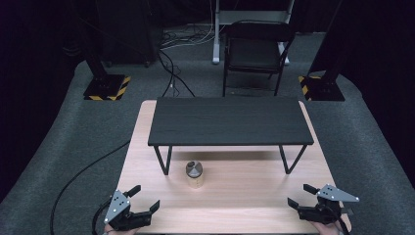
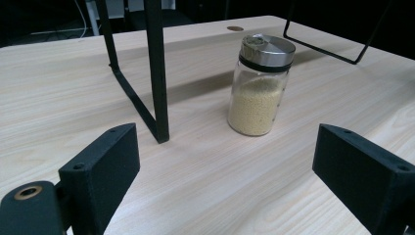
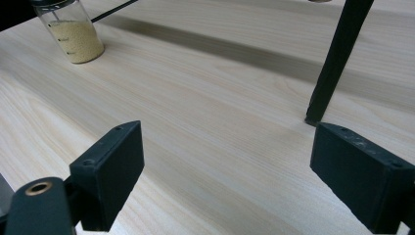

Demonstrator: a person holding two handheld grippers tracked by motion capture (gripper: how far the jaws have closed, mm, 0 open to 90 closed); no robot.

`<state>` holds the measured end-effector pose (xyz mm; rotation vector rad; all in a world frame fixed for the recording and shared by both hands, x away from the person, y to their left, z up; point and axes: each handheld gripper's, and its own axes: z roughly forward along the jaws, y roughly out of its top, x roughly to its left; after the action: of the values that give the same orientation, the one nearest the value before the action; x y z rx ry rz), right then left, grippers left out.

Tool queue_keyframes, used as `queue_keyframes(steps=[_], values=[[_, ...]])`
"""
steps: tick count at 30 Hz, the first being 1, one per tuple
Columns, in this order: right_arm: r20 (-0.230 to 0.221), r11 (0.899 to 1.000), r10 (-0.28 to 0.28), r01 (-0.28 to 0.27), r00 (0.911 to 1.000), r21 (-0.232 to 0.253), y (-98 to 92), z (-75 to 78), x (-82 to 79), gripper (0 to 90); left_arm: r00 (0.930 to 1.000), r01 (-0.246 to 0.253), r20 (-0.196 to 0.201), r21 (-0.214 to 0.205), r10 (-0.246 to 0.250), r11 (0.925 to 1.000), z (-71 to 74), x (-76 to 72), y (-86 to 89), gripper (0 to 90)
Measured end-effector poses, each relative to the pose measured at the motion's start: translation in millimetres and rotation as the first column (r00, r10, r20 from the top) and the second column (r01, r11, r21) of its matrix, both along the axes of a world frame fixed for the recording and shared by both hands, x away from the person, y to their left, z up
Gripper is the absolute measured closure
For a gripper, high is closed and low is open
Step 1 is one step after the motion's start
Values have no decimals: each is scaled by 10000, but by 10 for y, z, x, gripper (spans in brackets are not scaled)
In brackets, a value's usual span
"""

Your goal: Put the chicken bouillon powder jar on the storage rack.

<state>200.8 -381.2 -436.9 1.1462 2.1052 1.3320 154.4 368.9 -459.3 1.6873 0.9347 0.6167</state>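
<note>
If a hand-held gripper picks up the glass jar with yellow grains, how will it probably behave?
The jar looks rigid, and its smooth glass wall may slip between the jaws. It stands tall on a narrow base, so a push near its metal lid could tip it. Being about half full, it probably feels fairly light.

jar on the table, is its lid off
No, the jar stands upright with its silver lid on, next to the black shelf leg.

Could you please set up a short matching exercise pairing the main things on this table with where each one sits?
Things:
1. black metal-legged riser shelf
2. clear glass jar with a silver lid
3. left gripper
4. right gripper

Places:
a. near right table corner
b. across the table's far half
c. near left table corner
d. beside the shelf's left leg

Pairs: 1-b, 2-d, 3-c, 4-a
</note>
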Motion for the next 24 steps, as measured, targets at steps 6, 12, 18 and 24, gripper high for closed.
queue_keyframes(steps=[6, 12, 18, 24], values=[[29, 10000, 27, -28, 10000, 11, -2, 0, -3, 117, 9993, -158, 337, -37, 159, 9999, -50, -34, -21, 75], [76, 10000, 13, -13, 10000, -24, 7, 14, -14, 132, 9974, 672, 236, 122, -675, 9977, -7, 95, -92, 70], [57, 10000, -64, 64, 10000, -7, 3, 11, -18, 132, 9940, 1075, -283, 614, -1059, 9923, 89, 351, -285, 70], [-22, 10000, 65, -65, 10000, -69, 11, 17, 3, 137, 9860, 1521, -795, 637, -1469, 9863, 113, 738, -483, 80]])
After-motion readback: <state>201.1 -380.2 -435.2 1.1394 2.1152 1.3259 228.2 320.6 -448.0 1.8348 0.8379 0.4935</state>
